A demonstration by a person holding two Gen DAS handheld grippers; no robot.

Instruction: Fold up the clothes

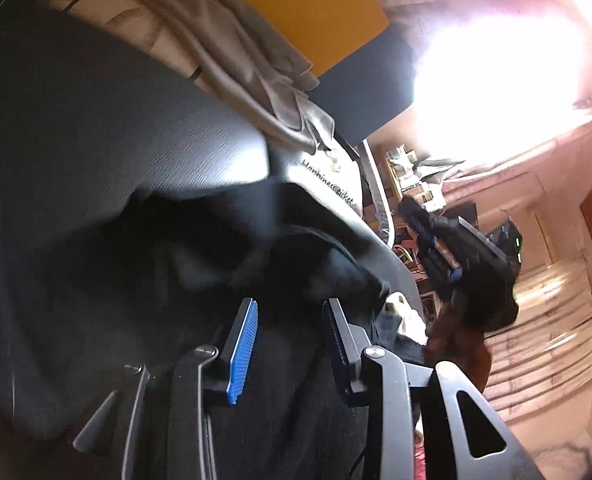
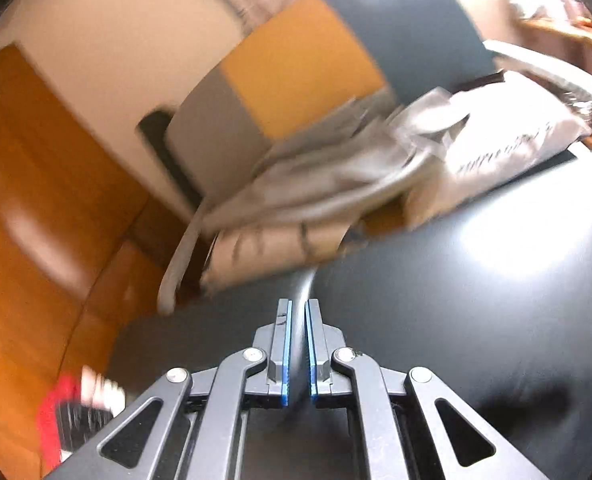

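Observation:
A black garment [image 1: 232, 232] lies bunched on the dark table [image 1: 96, 120] in the left wrist view. My left gripper [image 1: 292, 320] stands open over it, blue pads [image 1: 242, 348] wide apart, with black cloth lying below and between the fingers. Off the table's right side, the right gripper [image 1: 411, 210] is held in a hand. In the right wrist view my right gripper [image 2: 298, 312] is nearly shut, with a thin dark strip of cloth [image 2: 307, 284] pinched between the pads, above the dark table [image 2: 475, 320]. That view is motion-blurred.
A heap of grey clothes [image 1: 236, 60] [image 2: 327, 176] lies at the table's far side, next to a white printed bag [image 1: 327, 184] [image 2: 507, 136]. Behind stand yellow [image 1: 315, 12] and dark panels. Orange wood [image 2: 36, 200] lies left of the table, and a bright window [image 1: 495, 80] glares.

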